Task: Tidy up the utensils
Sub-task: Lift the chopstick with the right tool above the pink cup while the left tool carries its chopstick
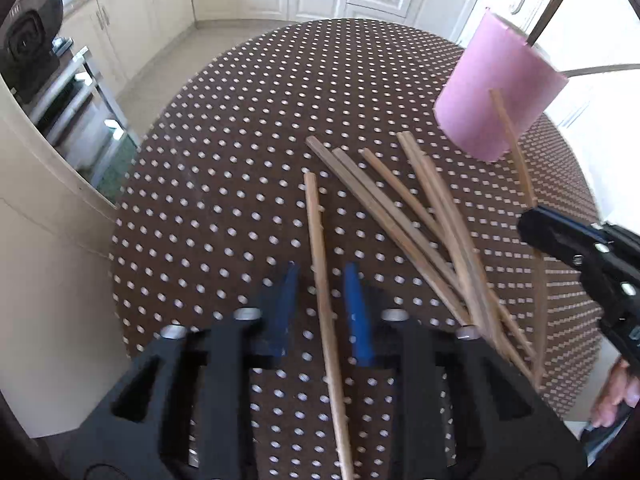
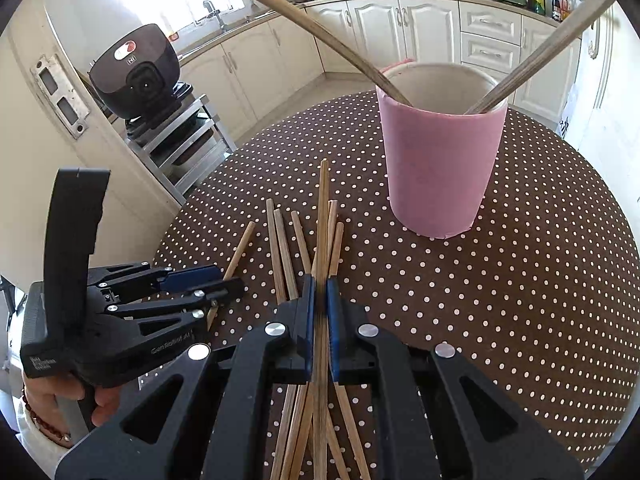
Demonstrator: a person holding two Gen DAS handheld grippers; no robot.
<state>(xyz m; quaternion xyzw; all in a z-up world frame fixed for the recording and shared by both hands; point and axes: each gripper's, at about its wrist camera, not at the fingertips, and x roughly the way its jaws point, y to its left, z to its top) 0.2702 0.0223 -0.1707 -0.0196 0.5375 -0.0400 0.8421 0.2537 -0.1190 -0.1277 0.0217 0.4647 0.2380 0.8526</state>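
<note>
Clamping one wooden chopstick [image 2: 322, 240] between the blue pads [image 2: 308, 320] of the right tool [image 2: 320, 292], lifted above the loose pile of chopsticks [image 2: 288, 248] on the brown polka-dot surface [image 2: 520, 300]. Straddling a lone chopstick [image 1: 320, 264] with the left tool [image 1: 320, 276], blue fingers [image 1: 354, 308] spread apart on either side and not pinching it. Fanned out just right of that, several more sticks, overlapping and crossing one another. Standing upright farther back on the same surface, a pink cup [image 2: 438, 160] with two long wooden utensils [image 2: 560, 36] leaning out of its mouth. Behind, cream kitchen cabinets [image 2: 400, 28] and a black appliance [image 2: 136, 72] on a metal rack.
</note>
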